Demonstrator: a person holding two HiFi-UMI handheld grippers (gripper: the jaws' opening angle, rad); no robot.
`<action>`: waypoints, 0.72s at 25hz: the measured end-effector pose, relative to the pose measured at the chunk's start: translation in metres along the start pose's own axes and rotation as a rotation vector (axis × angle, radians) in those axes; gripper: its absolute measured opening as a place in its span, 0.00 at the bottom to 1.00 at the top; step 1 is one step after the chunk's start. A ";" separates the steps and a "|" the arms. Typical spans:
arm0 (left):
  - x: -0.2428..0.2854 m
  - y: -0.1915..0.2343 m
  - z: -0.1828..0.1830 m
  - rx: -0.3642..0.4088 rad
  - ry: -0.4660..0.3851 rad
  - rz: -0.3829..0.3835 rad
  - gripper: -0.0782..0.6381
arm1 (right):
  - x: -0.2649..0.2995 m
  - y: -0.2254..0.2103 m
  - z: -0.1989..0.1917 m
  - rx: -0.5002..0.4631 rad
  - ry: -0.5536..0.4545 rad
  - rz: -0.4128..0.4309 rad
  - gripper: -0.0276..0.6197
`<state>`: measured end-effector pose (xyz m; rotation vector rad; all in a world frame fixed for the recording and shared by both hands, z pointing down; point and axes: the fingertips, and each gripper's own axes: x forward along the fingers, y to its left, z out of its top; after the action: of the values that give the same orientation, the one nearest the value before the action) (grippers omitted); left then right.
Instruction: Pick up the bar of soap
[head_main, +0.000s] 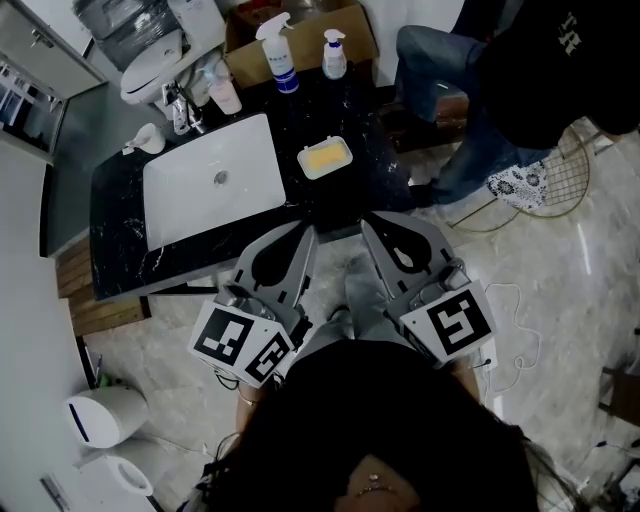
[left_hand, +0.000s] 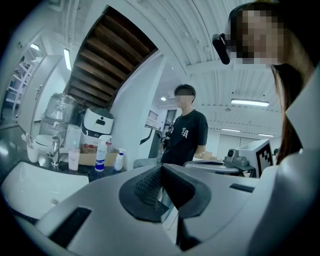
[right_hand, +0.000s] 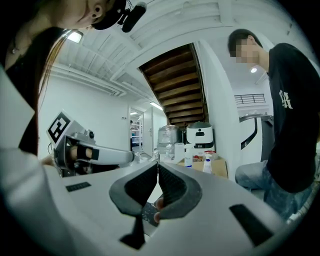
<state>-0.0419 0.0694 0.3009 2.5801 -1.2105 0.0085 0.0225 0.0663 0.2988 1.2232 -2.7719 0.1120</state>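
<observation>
Both tools shut and empty, short of the soap.

L tool (left_hand: 161, 168): jaws together, pads meeting at the tips, nothing betw. them. R tool (right_hand: 157, 165): same, jaws closed on nothing. In head view both sit side by side, pointing at the near edge of the black bench (head_main: 120, 235), bodies over the pale floor (head_main: 560, 290). Bar of soap (head_main: 325, 157), yellow, lies in a white dish (head_main: 346, 150) on the bench, just right of the white sink (head_main: 190, 195), well apart from both tools. Behind the dish: spray bottle (head_main: 278, 52) w/ blue label and a smaller bottle (head_main: 334, 56), in front of a cardboard box (head_main: 350, 25). Person in black tee (head_main: 545, 60) at the bench's right end.
</observation>
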 end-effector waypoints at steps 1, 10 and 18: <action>0.007 0.005 0.003 0.000 -0.005 0.012 0.11 | 0.006 -0.008 0.000 -0.006 0.001 0.008 0.06; 0.079 0.045 0.030 0.007 -0.038 0.091 0.11 | 0.054 -0.076 0.005 -0.022 0.009 0.089 0.06; 0.115 0.067 0.043 0.001 -0.047 0.164 0.11 | 0.083 -0.115 0.007 -0.020 0.019 0.159 0.06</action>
<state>-0.0227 -0.0685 0.2919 2.4873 -1.4359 -0.0178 0.0514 -0.0720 0.3054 0.9903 -2.8433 0.1083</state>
